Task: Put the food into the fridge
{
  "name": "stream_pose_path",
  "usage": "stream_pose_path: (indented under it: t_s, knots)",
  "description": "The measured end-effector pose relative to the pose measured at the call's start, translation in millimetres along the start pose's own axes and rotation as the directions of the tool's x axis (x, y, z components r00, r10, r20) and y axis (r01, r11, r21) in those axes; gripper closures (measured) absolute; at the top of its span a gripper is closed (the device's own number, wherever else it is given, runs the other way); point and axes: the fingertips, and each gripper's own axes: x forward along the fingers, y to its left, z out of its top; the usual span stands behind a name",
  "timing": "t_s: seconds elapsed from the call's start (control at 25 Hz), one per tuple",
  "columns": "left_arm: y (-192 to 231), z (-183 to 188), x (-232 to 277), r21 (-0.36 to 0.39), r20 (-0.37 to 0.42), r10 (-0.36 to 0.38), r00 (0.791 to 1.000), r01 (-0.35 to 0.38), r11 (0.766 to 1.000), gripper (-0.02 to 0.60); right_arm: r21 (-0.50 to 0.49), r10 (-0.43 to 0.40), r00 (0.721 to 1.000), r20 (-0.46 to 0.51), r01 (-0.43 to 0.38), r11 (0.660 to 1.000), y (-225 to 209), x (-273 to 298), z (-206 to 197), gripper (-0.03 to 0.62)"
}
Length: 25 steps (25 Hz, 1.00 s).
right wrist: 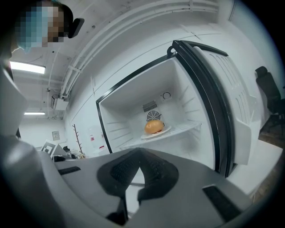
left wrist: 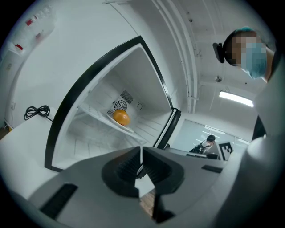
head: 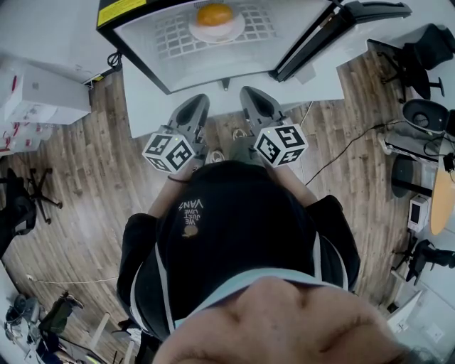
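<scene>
Holding both grippers low at mid-frame in the head view, you carry nothing. The left gripper has its jaws pressed together on empty air, and the right gripper is the same, closed and bare.

Beyond them, at the top of the frame, the fridge stands open, its door out to the upper right. The food, round and orange, sits on a plate on the wire shelf inside.

Judging by that, the placing looks done, and shutting the door may be all that is left.

Your head fills the lower frame and hides your hands. The fridge's far part is cut off at the top edge. Whether the food is a bun or a fruit, you cannot tell.
</scene>
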Motion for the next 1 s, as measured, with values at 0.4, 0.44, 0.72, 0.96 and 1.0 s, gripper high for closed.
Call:
stream_pose_path:
  t_s: [0.4, 0.44, 0.72, 0.96, 1.0]
  knots:
    - [-2.5, 0.9, -0.5, 0.011, 0.003, -0.003, 1.000, 0.003, 1.000, 0.555, -0.033, -0.015, 1.000, -0.004, 0.015, 0.999, -0.8, -3.6, 2.0, 0.582]
    - [-2.4, 1.1, -0.4, 0.012, 0.003, -0.003, 1.000, 0.003, 1.000, 0.555, -0.037, -0.015, 1.000, -0.006, 0.014, 0.999, -0.7, -3.5, 1.9, 0.582]
    - [-1.5, 3.0, -1.0, 0.009, 0.009, 0.001, 1.000, -0.001, 1.000, 0.555, -0.047, -0.015, 1.000, -0.018, 0.014, 0.999, 0.6, -2.2, 1.1, 0.582]
    - [-0.7, 3.9, -0.4, 0.007, 0.013, 0.004, 1.000, -0.004, 1.000, 0.555, -0.051, -0.014, 1.000, -0.020, 0.013, 0.999, 0.1, -1.0, 1.6, 0.582]
    - [-0.4, 4.0, -0.3, 0.007, 0.013, 0.004, 1.000, -0.004, 1.000, 0.555, -0.051, -0.015, 1.000, -0.020, 0.014, 0.999, -0.1, -0.9, 1.7, 0.582]
